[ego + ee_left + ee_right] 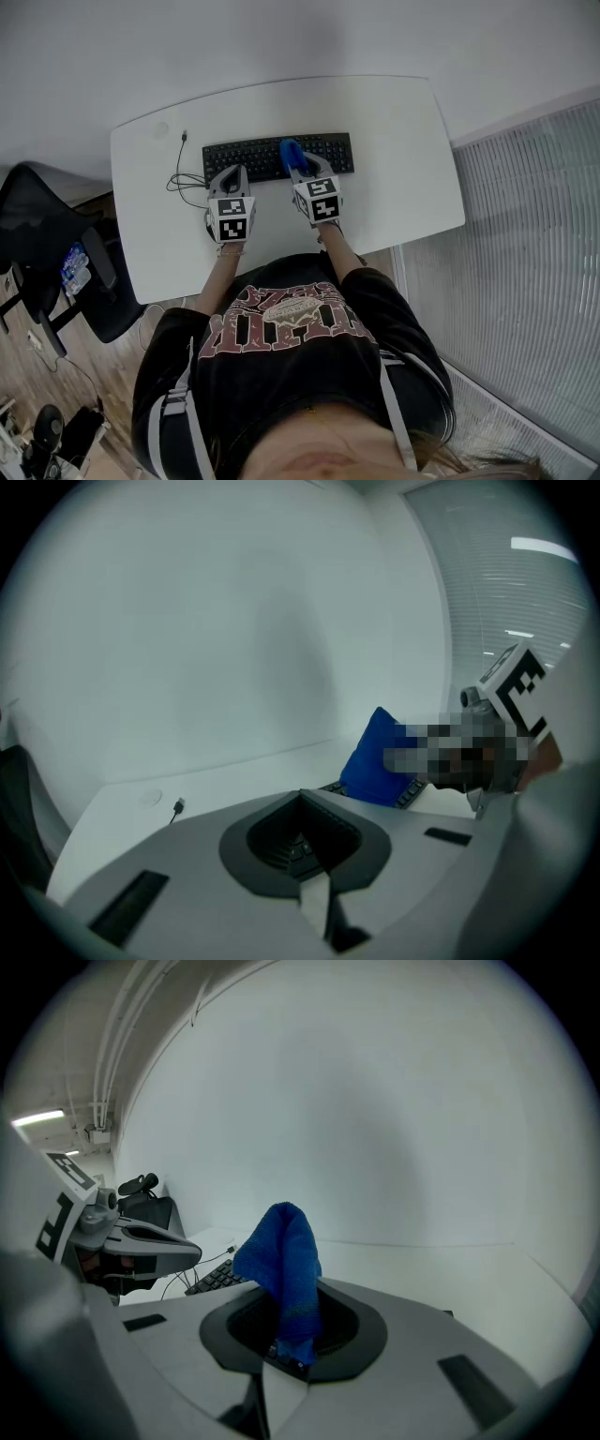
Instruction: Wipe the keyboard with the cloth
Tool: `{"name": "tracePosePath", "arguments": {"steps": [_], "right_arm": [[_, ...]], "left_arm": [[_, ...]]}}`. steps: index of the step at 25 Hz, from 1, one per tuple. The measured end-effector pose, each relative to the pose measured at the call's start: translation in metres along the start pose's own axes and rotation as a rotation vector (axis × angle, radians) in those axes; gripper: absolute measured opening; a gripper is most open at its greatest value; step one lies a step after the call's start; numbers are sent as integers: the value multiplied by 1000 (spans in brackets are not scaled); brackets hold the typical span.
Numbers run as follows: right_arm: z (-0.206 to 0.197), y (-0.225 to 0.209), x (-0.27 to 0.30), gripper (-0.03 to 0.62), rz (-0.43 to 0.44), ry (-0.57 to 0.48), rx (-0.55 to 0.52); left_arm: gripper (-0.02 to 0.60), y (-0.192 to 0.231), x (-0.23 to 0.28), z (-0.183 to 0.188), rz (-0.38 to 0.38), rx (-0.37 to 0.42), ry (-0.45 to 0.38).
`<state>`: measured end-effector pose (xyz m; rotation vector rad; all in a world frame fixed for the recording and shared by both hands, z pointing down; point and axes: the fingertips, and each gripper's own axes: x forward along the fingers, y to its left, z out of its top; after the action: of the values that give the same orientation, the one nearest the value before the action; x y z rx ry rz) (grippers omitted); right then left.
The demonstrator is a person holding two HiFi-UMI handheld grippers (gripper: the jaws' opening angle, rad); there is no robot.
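Observation:
A black keyboard lies across the back of the white desk. My right gripper is shut on a blue cloth, which sticks up over the middle keys. In the right gripper view the cloth rises from the shut jaws, with the keyboard behind it to the left. My left gripper is shut and holds nothing, its tips at the keyboard's front left edge. The left gripper view shows its jaws over keys, with the cloth to the right.
The keyboard's black cable loops on the desk left of the keyboard, its loose plug lying toward the back. A black office chair stands left of the desk. A white wall lies behind and window blinds to the right.

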<state>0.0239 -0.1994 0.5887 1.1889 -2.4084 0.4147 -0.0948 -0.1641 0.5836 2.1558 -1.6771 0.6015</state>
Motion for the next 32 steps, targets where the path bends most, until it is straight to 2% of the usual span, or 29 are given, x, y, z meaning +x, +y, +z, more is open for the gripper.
{"name": "tracePosePath", "arguments": {"steps": [9, 21, 27, 32], "right_arm": [[45, 23, -18, 64, 46, -119, -49], [135, 56, -52, 64, 76, -299, -171], [174, 67, -76, 64, 79, -376, -196], [191, 72, -85, 64, 81, -422, -195]], "left_arm": [[32, -23, -18, 53, -29, 30, -133], [32, -30, -54, 134, -47, 24, -319], [32, -30, -82, 169, -42, 22, -408], [31, -30, -95, 188, -46, 23, -469]]}}
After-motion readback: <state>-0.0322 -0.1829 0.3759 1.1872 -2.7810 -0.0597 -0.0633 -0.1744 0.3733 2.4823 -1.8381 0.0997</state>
